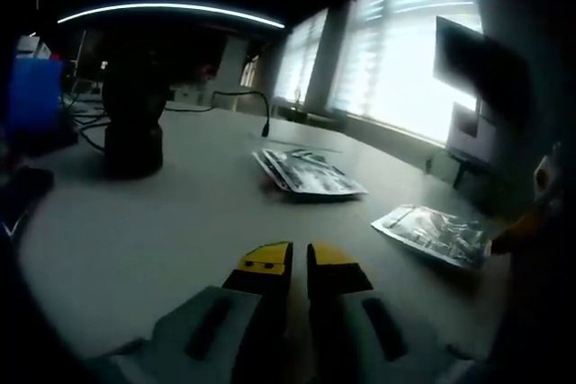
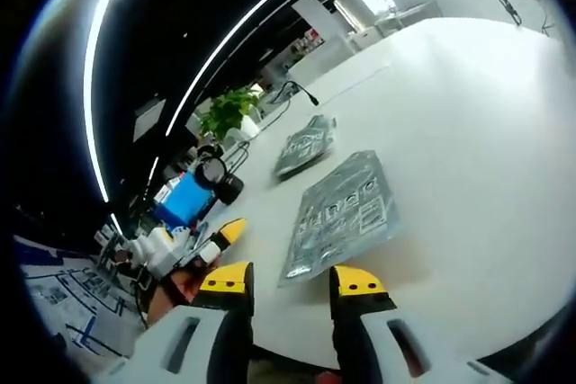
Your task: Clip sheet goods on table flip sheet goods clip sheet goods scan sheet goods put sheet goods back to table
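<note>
two sheets lie flat on the surface (image 2: 468, 132), one (image 2: 346, 211) just ahead of your right gripper (image 2: 292, 283), jaws apart; your left gripper's (image 1: 298, 258) jaws are nearly together, empty.

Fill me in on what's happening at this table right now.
A person holds a gripper in each hand over a white table. The right gripper is open, jaws either side of the near edge of a silvery sheet pack, not yet clamped. A second pack lies farther off. The left gripper hovers nearly shut over bare table, holding nothing.
</note>
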### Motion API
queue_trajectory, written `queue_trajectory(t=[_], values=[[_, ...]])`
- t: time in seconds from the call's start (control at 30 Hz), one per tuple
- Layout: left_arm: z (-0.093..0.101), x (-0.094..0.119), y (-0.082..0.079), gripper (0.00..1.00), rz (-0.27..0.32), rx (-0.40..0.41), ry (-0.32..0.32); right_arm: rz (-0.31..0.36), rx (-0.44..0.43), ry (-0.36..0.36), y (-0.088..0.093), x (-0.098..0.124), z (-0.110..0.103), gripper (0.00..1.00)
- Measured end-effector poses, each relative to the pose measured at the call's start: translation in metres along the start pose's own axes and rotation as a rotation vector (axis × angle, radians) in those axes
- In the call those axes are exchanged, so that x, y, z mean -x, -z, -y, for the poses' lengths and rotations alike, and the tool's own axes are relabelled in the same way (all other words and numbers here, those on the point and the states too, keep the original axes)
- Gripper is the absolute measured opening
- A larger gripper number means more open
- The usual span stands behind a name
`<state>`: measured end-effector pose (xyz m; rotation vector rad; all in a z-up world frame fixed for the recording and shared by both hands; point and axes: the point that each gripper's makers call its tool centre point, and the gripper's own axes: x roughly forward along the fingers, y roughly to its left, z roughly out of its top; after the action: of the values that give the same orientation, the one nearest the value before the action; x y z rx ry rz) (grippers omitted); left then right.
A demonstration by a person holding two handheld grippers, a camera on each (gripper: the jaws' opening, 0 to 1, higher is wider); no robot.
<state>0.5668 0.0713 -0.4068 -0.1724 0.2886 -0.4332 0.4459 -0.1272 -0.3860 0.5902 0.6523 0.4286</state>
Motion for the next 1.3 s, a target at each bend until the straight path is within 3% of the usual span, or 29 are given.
queue_trajectory(t=[0.1,0.27,0.4,0.47,0.7,0.73,0.87,1.3], values=[[0.0,0.0,0.0,0.0,0.001,-0.001,-0.001,0.002,-0.004,0.006,0.0,0.002,0.001,0.21],[0.001,0.0,0.0,0.0,0.003,-0.01,-0.004,0.017,0.0,0.002,-0.006,-0.003,-0.001,0.17],[0.0,0.002,-0.001,0.0,0.014,-0.006,-0.006,0.023,-0.005,-0.004,-0.004,-0.007,-0.002,0.06],[-0.001,0.002,-0.002,0.0,0.018,-0.008,-0.008,0.036,0.035,0.001,-0.006,-0.008,-0.003,0.0],[-0.002,0.002,-0.002,0.0,0.023,-0.012,-0.011,0.09,0.192,0.049,-0.018,-0.011,0.005,0.0],[-0.001,0.002,-0.002,0.01,0.02,-0.019,-0.009,0.102,0.231,0.06,-0.02,0.003,0.009,0.0],[0.004,0.001,0.001,0.01,0.008,-0.075,-0.011,0.13,0.337,0.084,-0.027,0.01,0.009,0.0],[0.001,0.003,-0.004,0.03,0.038,-0.073,-0.011,0.175,0.422,0.07,-0.045,0.007,0.018,0.0]])
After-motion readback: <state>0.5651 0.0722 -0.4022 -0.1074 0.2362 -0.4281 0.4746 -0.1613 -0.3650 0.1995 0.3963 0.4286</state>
